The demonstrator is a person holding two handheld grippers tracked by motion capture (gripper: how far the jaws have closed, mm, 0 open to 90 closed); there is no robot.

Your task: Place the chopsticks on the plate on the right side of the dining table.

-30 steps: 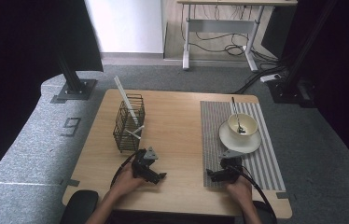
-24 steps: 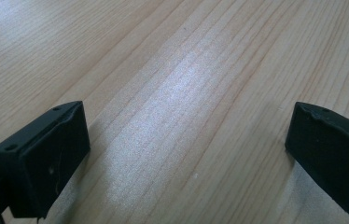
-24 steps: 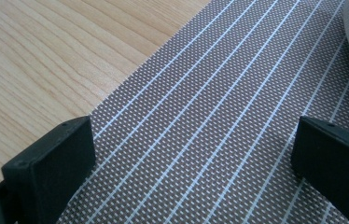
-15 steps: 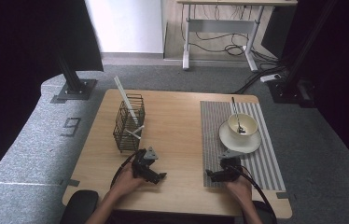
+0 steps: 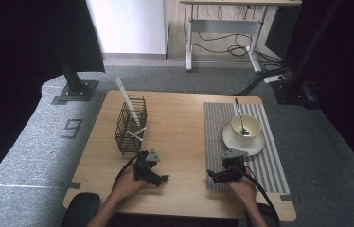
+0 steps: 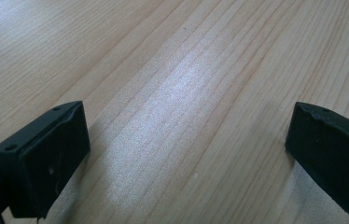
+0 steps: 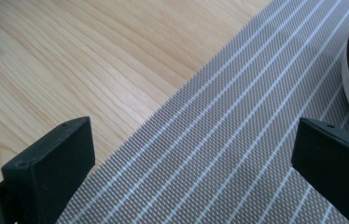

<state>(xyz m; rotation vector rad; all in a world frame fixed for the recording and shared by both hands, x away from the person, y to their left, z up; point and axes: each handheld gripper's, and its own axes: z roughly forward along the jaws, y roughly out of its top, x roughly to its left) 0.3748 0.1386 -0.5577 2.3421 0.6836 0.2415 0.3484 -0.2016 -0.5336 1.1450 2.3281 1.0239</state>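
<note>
The left gripper point(image 5: 162, 178) rested low at about 7 o'clock on the wooden tabletop point(image 5: 180, 123), its jaws spread wide over bare wood with nothing between them, and the wire basket point(image 5: 130, 125) stood near it toward 11 o'clock. The right gripper point(image 5: 212, 175) lay at about 5 o'clock on the near edge of the striped placemat point(image 5: 269, 161), likewise released and empty. The saucer point(image 5: 255, 144), carrying a cup point(image 5: 247, 125) with a spoon point(image 5: 239, 116), sat near it toward 1 o'clock.

1 basket point(image 5: 130, 124), 1 bowl point(image 5: 246, 125), 1 saucer point(image 5: 255, 143), 1 mat point(image 5: 269, 163)
</note>
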